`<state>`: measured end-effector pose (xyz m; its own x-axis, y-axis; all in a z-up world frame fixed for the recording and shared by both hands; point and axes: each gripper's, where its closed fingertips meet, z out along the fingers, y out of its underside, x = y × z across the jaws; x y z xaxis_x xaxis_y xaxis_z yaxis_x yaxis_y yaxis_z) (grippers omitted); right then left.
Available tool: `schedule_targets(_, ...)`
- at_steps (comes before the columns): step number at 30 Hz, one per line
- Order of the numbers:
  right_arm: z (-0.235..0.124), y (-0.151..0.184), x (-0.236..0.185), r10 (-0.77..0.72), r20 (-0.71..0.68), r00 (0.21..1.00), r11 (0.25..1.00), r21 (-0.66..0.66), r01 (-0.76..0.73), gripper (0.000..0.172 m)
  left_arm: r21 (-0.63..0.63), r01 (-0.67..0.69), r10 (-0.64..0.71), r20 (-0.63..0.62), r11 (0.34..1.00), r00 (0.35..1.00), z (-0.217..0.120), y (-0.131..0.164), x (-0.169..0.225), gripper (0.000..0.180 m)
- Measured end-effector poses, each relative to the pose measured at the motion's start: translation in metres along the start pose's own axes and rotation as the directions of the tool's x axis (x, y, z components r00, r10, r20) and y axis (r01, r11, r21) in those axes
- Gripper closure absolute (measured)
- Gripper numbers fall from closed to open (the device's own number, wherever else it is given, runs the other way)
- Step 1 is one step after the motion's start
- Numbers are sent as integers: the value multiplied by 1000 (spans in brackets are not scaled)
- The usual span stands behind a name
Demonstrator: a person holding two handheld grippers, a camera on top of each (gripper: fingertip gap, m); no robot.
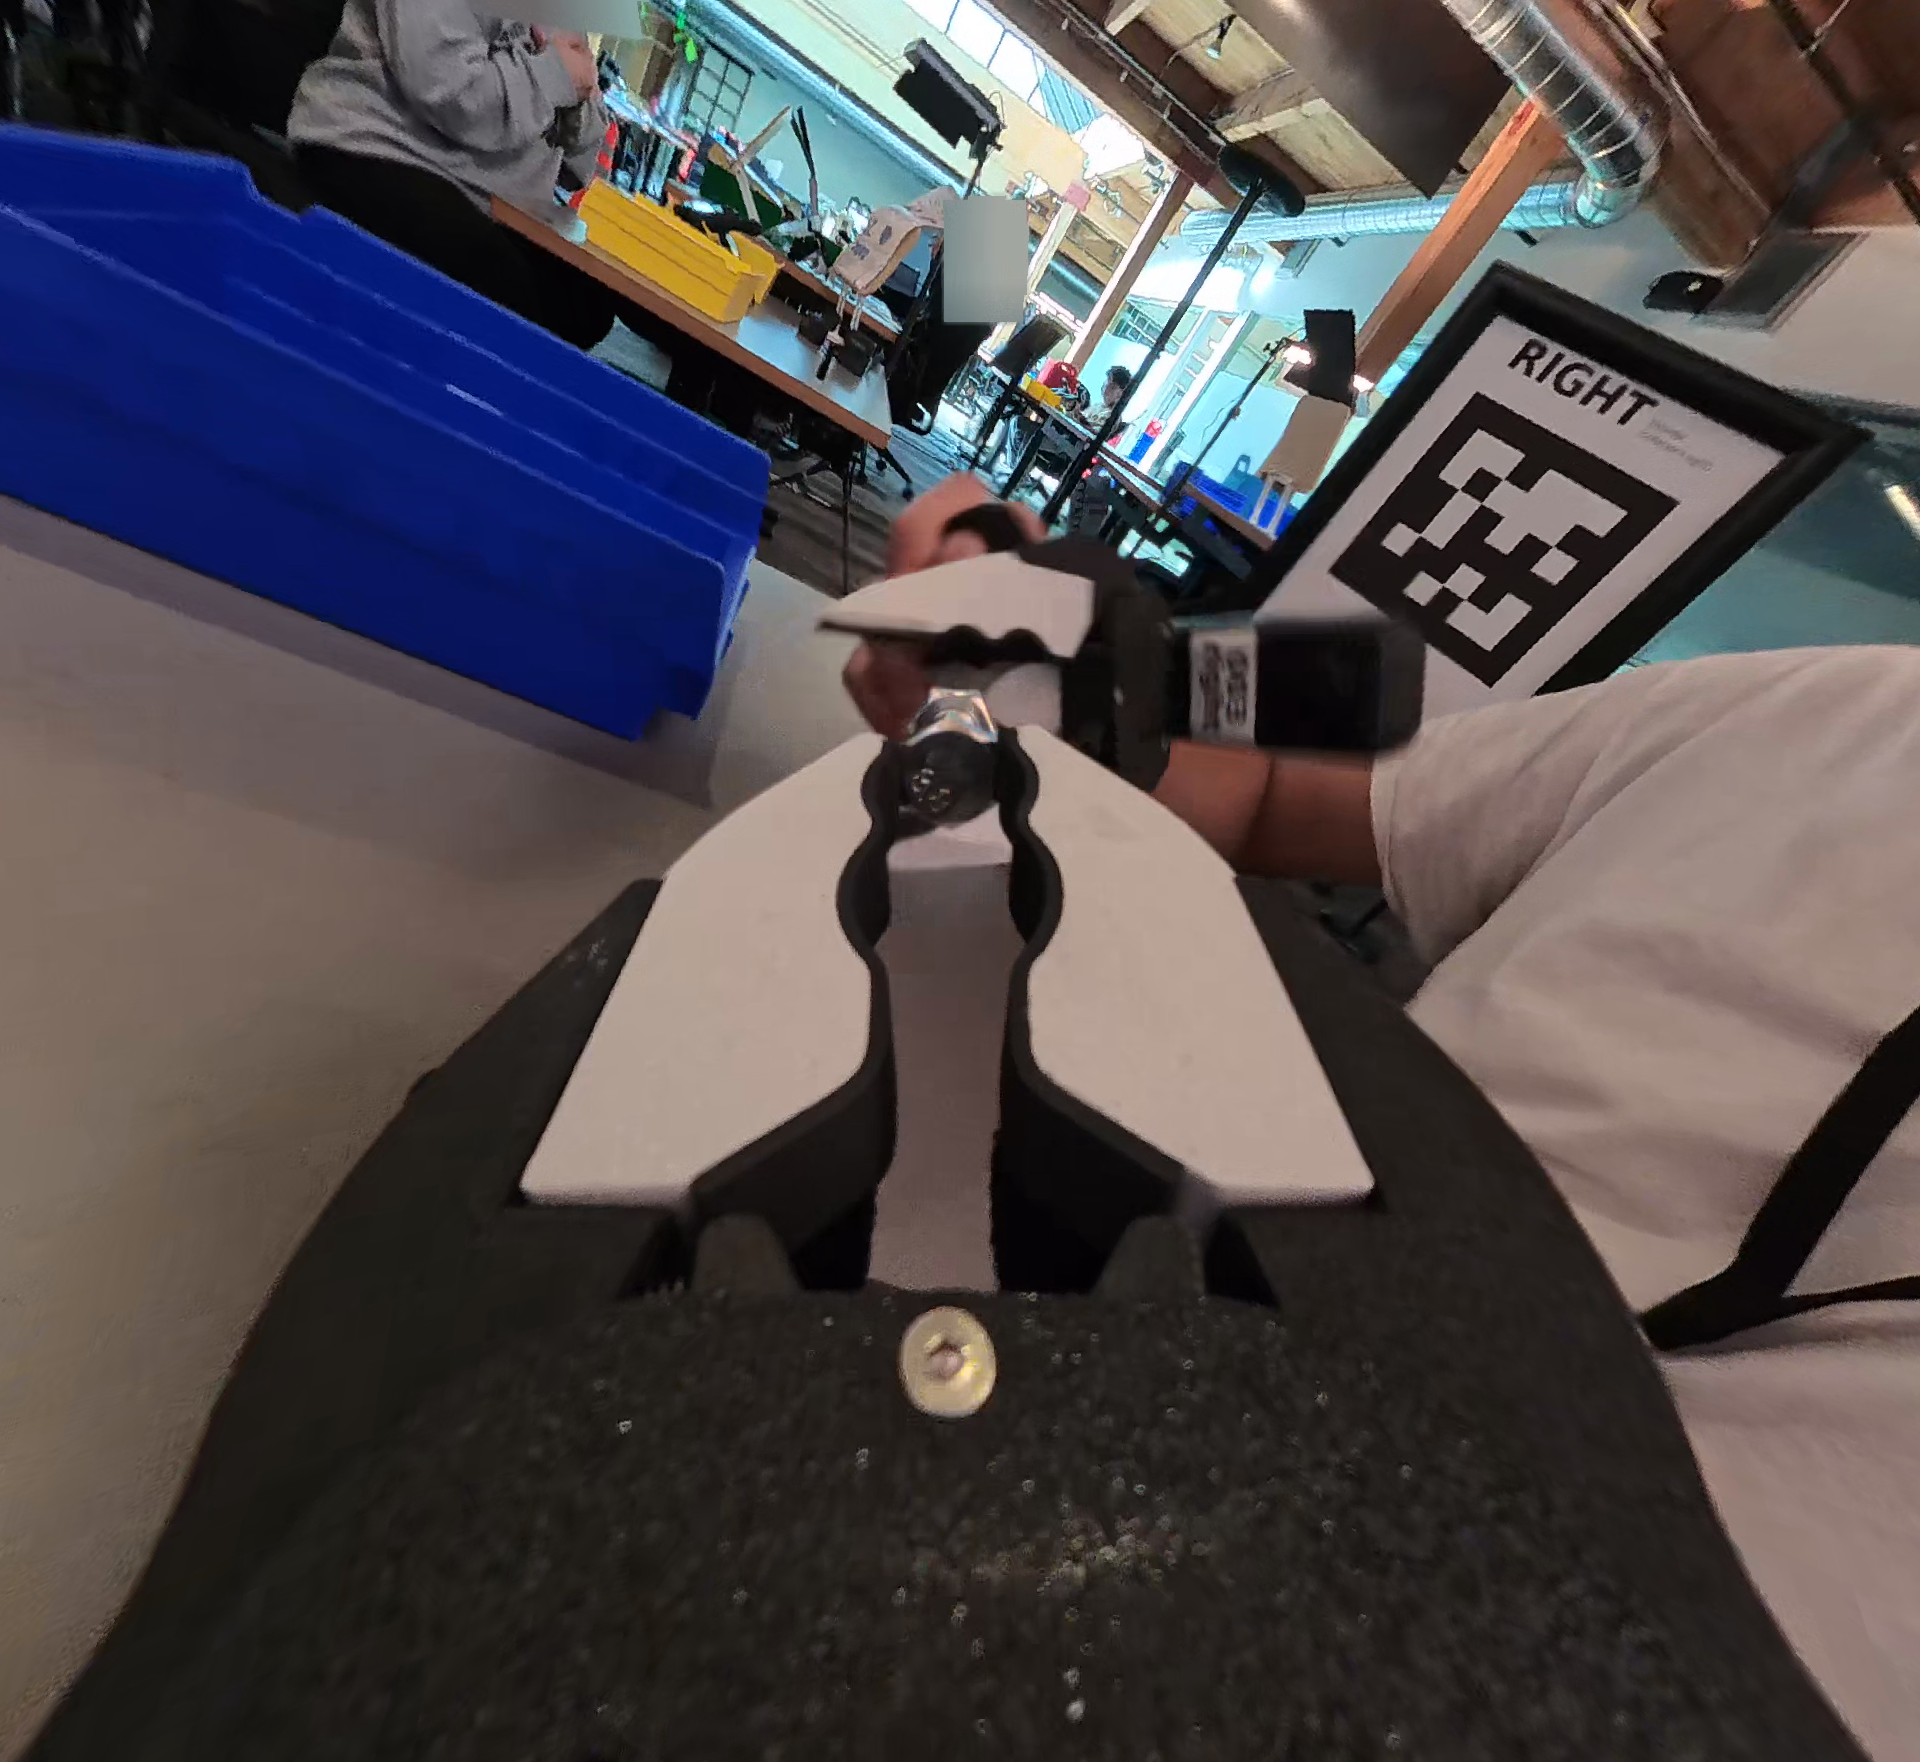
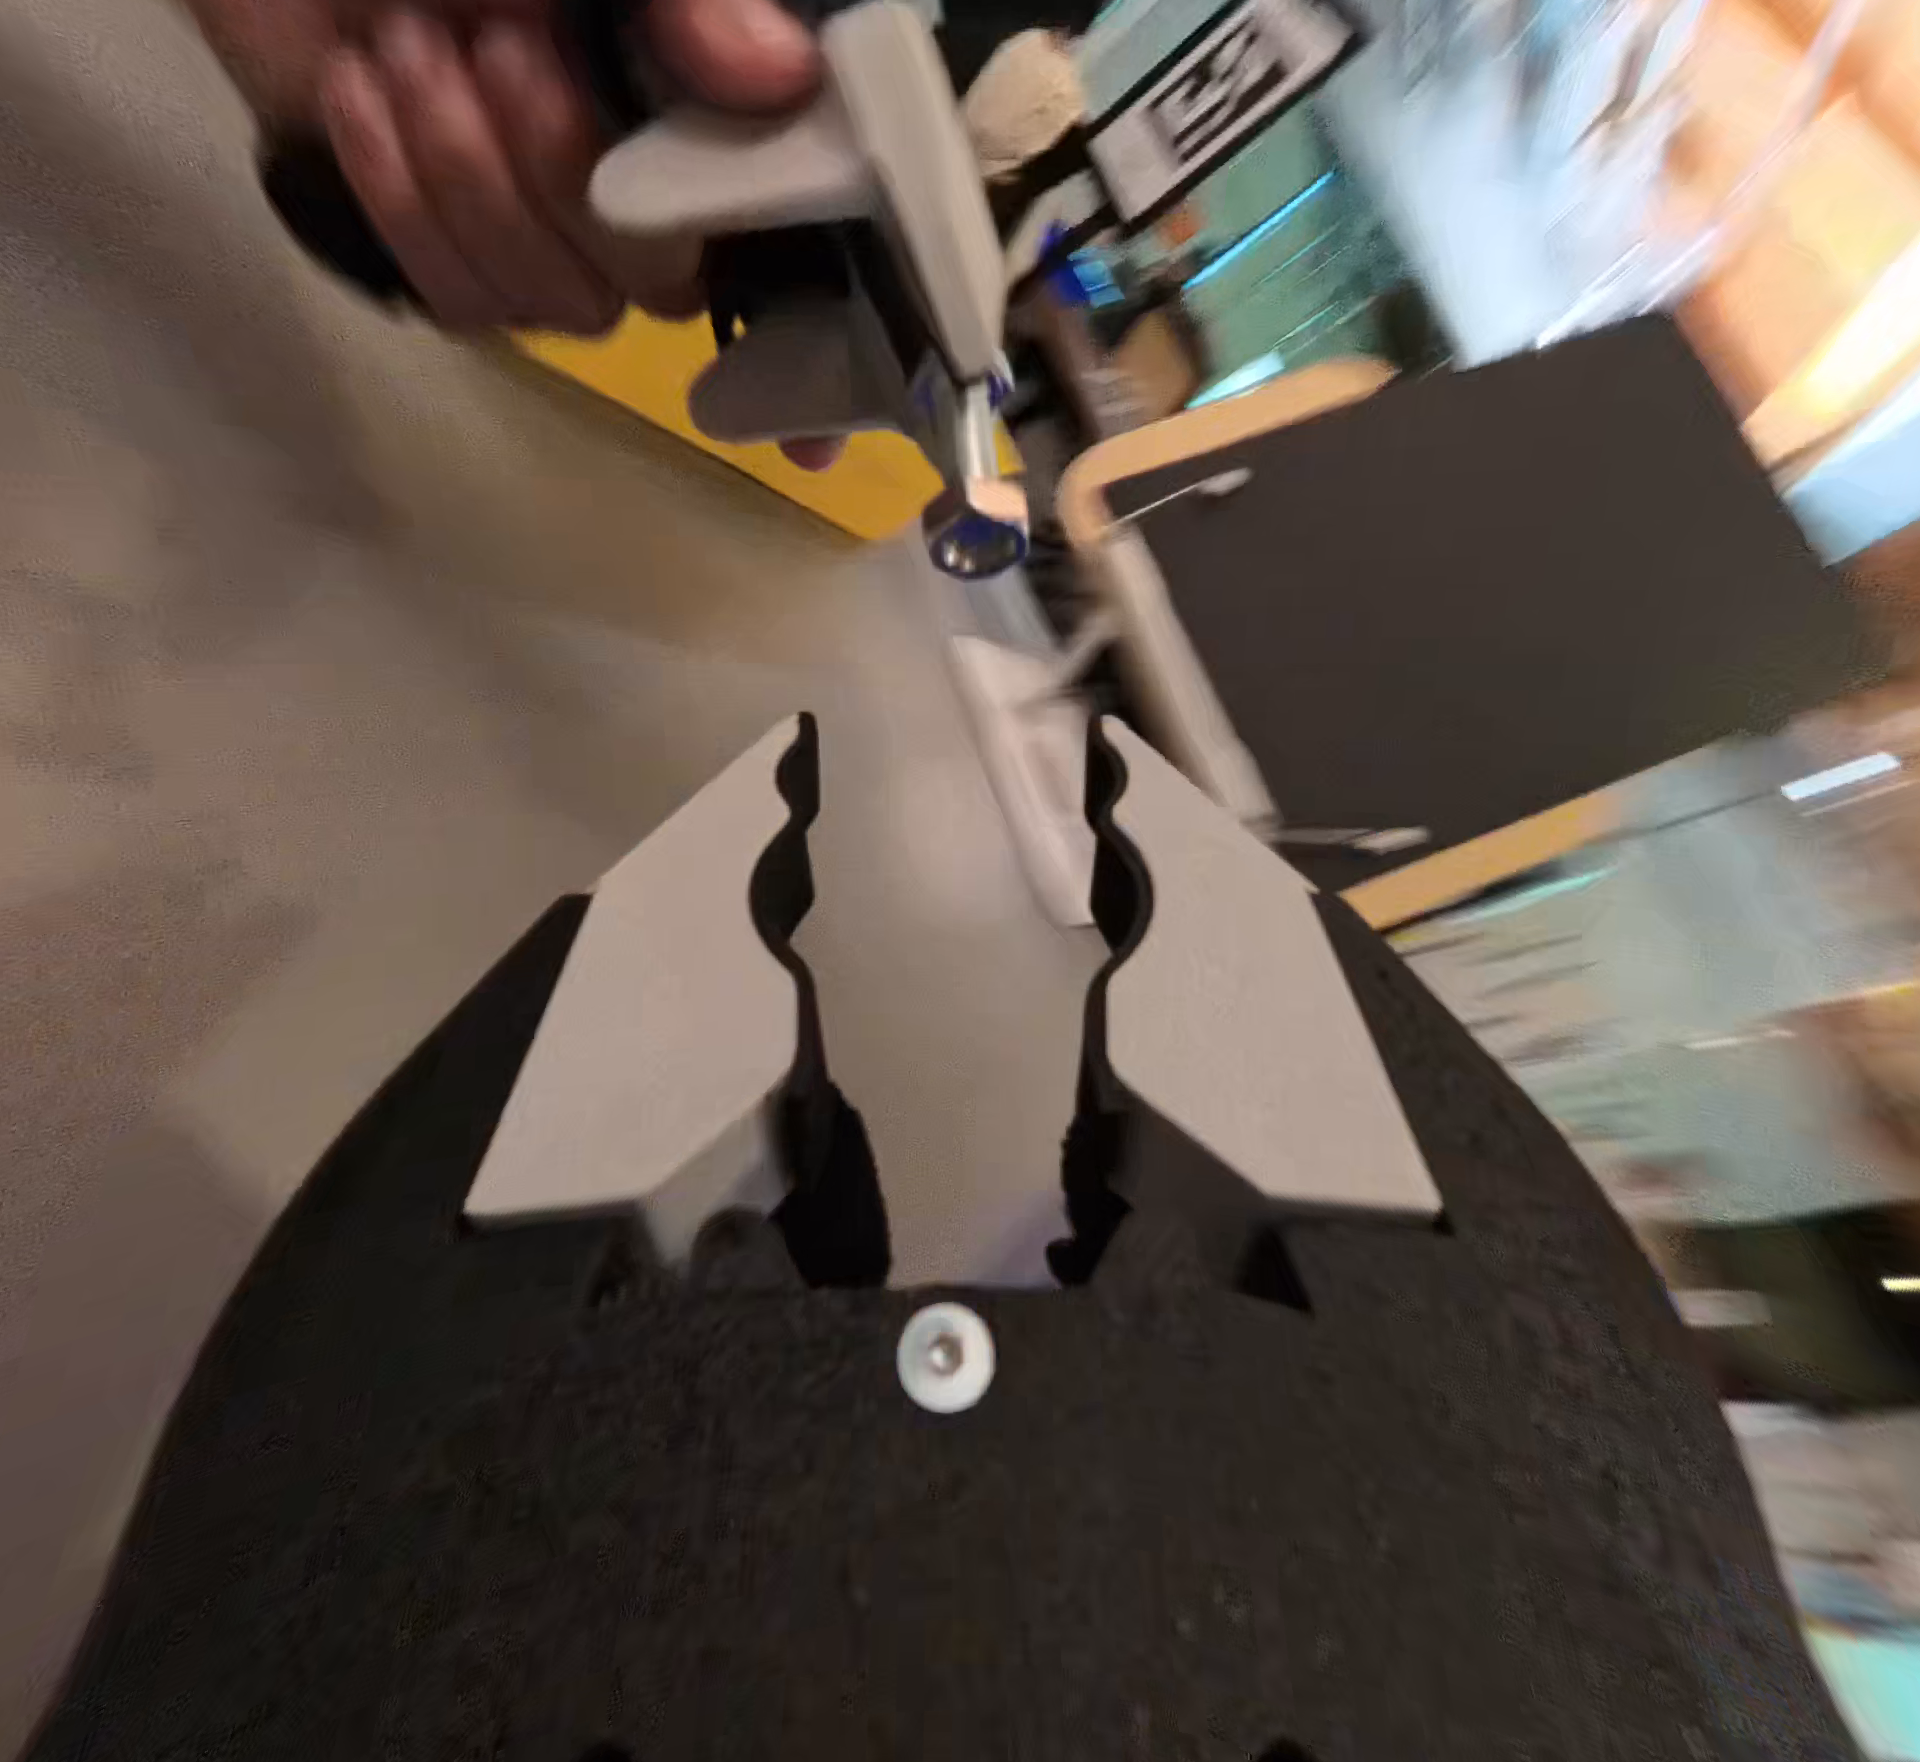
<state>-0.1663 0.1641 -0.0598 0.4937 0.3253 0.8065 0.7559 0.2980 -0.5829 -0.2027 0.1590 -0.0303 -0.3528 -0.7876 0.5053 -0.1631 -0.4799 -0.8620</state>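
My left gripper [image 1: 943,793] is nearly closed, its black pads clamped on the head of a shiny steel bolt [image 1: 940,767]; the stamped marks on that head are too blurred to read. Just beyond the bolt hangs my right gripper [image 2: 951,756], jaws spread wide with nothing between them. Behind it stands a black-framed card [image 1: 1538,507] printed with a word and a checkered code. Left of my left gripper, blue bins [image 1: 364,465] sit on the pale table [image 1: 260,881].
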Motion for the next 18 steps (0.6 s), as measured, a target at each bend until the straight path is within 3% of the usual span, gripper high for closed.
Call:
schedule_targets(2, -7, -9, 3, -343, -141, 929, 938, -13, 345, 127, -24, 48, -48, -12, 999, 999, 3, 6, -1, 163)
schedule_targets(3, -9, -14, 1, -424, -185, 887, 903, -9, 430, 129, -33, 65, -66, -15, 997, 998, 4, 8, -2, 163)
schedule_targets(9, -12, -28, -8, -591, -248, 767, 792, 1, 611, 134, -58, 113, -116, -42, 992, 992, 10, 16, 0, 163)
schedule_targets(14, -11, -30, -8, -633, -283, 720, 755, -20, 656, 154, -67, 128, -132, -56, 990, 990, 12, 18, 1, 163)
schedule_targets(18, -9, -26, -10, -456, -181, 872, 883, 31, 468, 154, -83, 109, -112, -40, 991, 993, 11, 21, -1, 163)
